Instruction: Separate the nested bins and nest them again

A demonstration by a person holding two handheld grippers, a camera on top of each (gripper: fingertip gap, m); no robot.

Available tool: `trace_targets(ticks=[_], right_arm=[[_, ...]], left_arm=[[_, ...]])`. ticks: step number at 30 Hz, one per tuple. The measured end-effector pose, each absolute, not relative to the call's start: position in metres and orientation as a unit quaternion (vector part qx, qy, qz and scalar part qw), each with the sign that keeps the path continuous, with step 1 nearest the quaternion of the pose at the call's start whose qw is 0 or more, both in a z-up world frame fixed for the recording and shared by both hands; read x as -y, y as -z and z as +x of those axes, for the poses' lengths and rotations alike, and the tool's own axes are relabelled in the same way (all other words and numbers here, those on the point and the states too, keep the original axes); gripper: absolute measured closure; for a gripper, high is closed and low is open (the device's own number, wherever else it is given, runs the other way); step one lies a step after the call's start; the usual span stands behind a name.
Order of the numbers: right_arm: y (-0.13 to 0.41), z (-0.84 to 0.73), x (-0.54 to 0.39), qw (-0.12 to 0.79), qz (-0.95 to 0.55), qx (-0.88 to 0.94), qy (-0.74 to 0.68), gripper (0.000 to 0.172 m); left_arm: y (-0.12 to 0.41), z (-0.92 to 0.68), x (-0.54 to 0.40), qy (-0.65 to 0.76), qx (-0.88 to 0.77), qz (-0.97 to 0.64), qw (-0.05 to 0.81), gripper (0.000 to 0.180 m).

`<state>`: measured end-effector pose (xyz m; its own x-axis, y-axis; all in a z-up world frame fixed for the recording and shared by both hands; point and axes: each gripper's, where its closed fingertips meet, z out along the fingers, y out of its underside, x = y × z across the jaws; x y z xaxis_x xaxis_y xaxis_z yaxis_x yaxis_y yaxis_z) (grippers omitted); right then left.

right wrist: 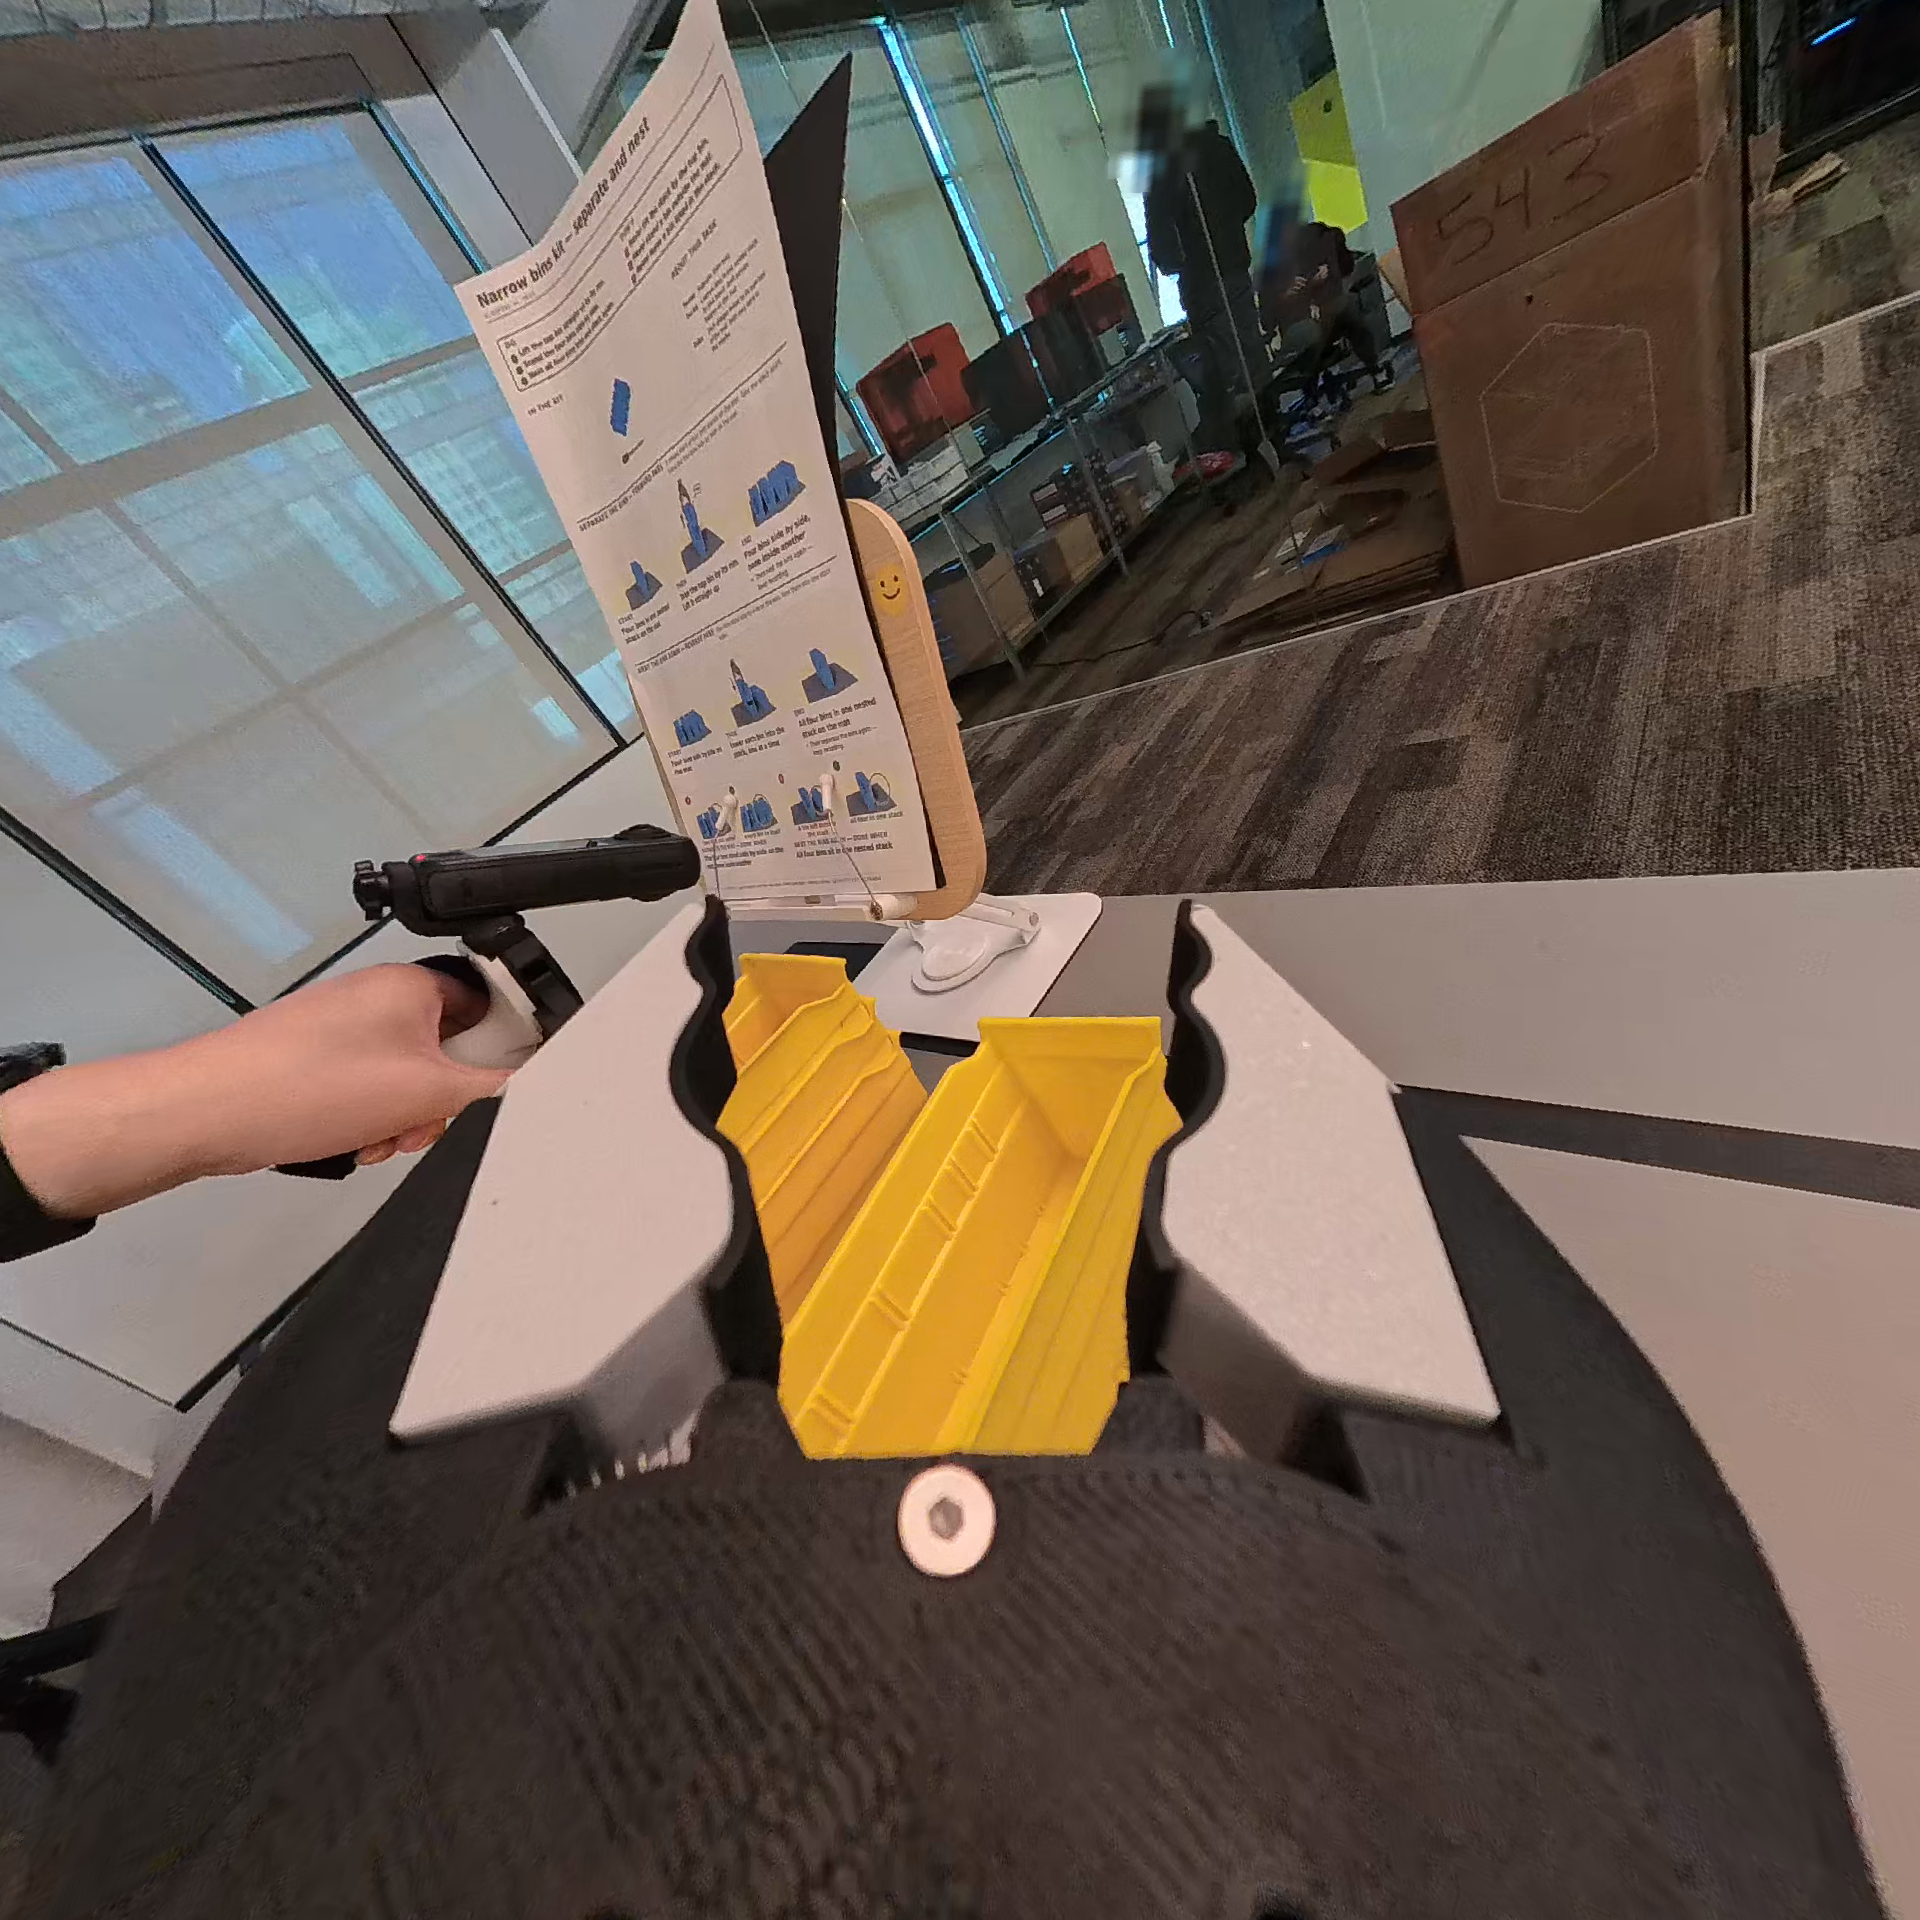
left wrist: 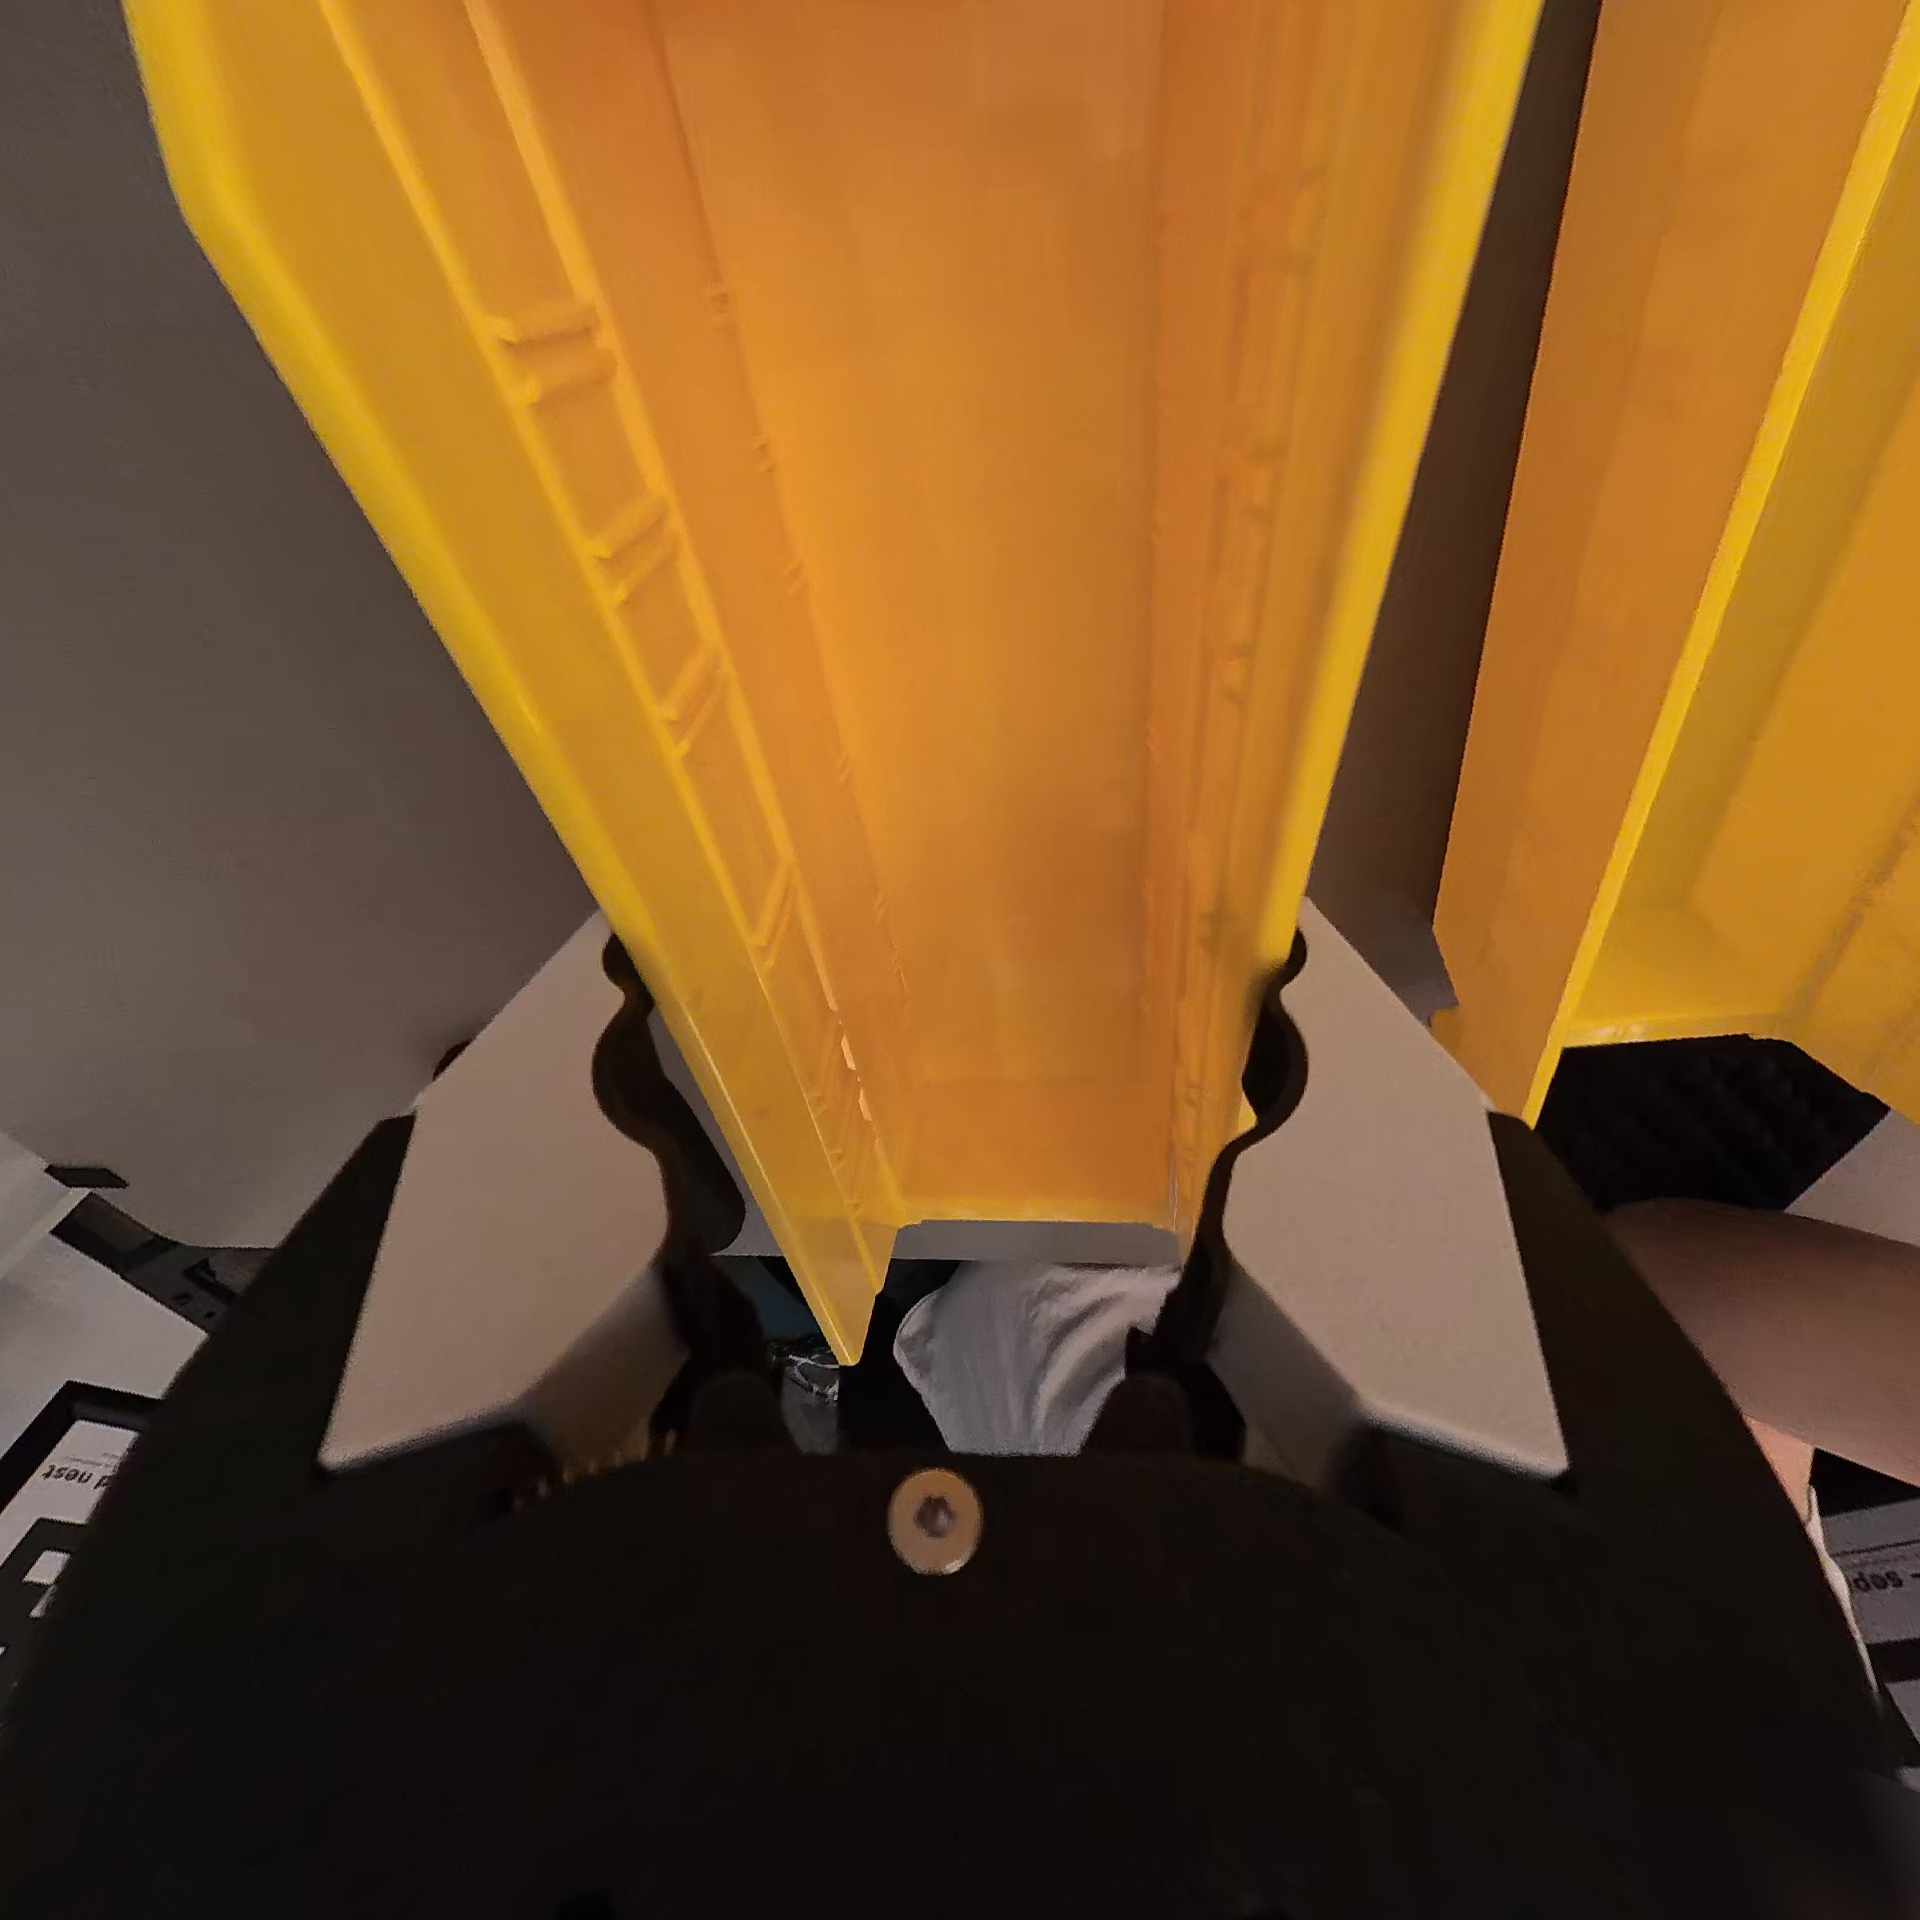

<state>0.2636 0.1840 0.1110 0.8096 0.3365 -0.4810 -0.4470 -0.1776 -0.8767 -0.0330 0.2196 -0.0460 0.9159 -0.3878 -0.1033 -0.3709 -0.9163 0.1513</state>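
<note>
In the left wrist view a yellow bin stack lies lengthwise between my left gripper's fingers, its open side towards the camera. The right pad is against its rim. The left rim covers the left pad, so the gripper counts as open around it. A second yellow bin lies to the right. In the right wrist view my right gripper is shut on that single yellow bin, with both pads on its sides. The stack lies just left of it. The left gripper's fingers are hidden there.
An instruction sheet stands on a wooden holder with a white base at the back of the grey table. A dark mat lies under the bins. A hand holds the left gripper's handle below its black camera.
</note>
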Motion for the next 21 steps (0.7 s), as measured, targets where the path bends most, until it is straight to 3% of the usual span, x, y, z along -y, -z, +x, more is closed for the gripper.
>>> trace_targets(ticks=[13,21], right_arm=[[-0.107,0.267,-0.185,0.633,-0.703,-0.048,-0.32,0.087],[-0.104,0.268,-0.187,0.628,-0.706,-0.051,-0.324,0.087]], left_arm=[[0.006,-0.03,-0.222,0.065,0.21,0.975,0.044,0.065],[-0.06,-0.034,-0.217,0.043,0.242,0.969,0.031,0.065]])
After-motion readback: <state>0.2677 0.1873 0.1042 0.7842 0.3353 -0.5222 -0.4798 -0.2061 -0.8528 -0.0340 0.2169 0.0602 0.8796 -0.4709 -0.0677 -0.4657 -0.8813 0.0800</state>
